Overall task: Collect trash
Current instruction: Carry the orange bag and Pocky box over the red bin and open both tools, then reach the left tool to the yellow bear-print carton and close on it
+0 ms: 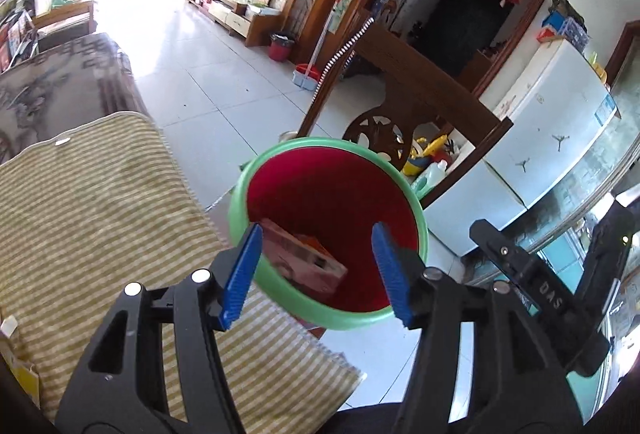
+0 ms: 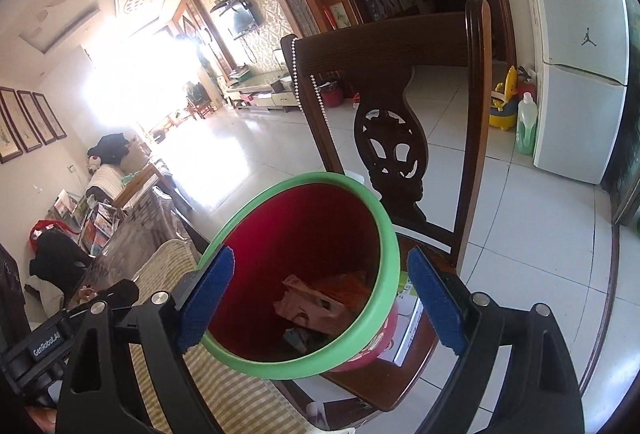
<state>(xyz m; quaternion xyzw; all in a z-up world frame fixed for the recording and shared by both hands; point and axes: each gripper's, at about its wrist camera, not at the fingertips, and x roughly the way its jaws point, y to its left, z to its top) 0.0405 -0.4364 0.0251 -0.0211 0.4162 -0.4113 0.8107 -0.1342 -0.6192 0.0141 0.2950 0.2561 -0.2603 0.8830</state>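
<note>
Pink box down inside the red bin, tilted among other scraps near the bottom. Green rim of the bin just beyond both pairs of blue pads. Left gripper parted over the mouth, nothing pressed between its pads, empty. Right gripper spread wide, pads either side of the rim, gripping nothing; contact with the rim impossible to tell. Drop apparently complete. Best lifted clear straight upward now, pads kept off the rim so as not to tip the bin, then turned toward the next piece of litter. Bin seemingly perched on the seat of a dark carved chair, hard against a table edge under a green-and-cream striped cloth; little margin there, so no sideways nudges. Beyond, pale glossy floor tiles running to a blown-out bright window, a white fridge near the chair, a green bottle and a yellow toy at its foot, a second small red bin by the far wall, a wall-mounted TV above a low cabinet.
</note>
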